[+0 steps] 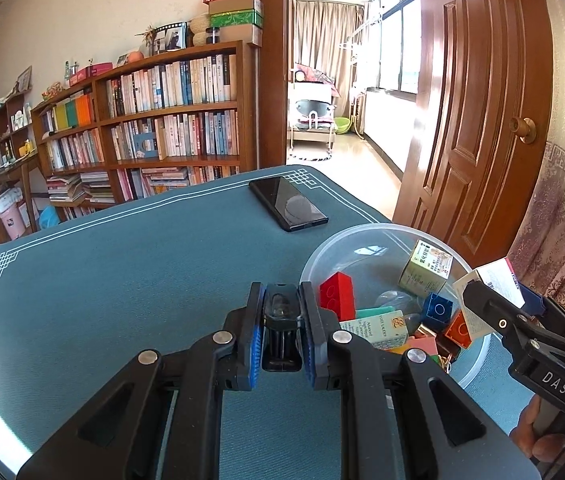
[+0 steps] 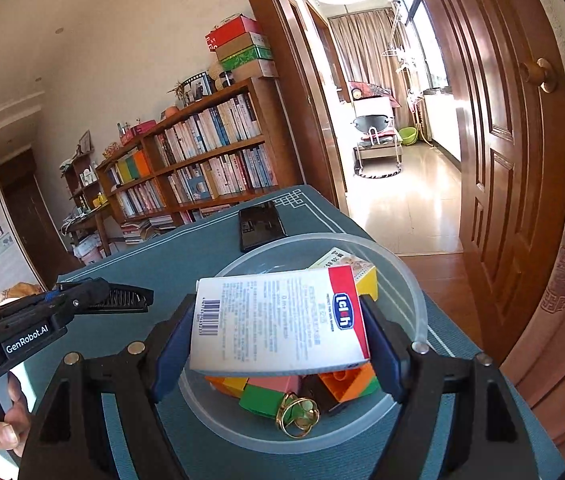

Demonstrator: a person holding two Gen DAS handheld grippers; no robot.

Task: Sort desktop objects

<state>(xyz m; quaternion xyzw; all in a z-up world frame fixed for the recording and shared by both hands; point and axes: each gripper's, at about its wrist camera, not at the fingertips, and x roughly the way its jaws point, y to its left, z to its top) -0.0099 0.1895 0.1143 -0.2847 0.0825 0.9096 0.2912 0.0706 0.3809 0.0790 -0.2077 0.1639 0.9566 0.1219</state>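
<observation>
We saw a matt, finely woven teal cloth (image 1: 122,280) over the worktop. The bowl (image 2: 414,292) looked like clear, smooth plastic, the phone (image 1: 288,204) glossy black glass. The box (image 2: 282,320) seemed smooth printed card, the bricks (image 1: 336,296) shiny plastic, the door (image 1: 478,100) polished wood, the ring (image 2: 298,416) bright metal.
</observation>
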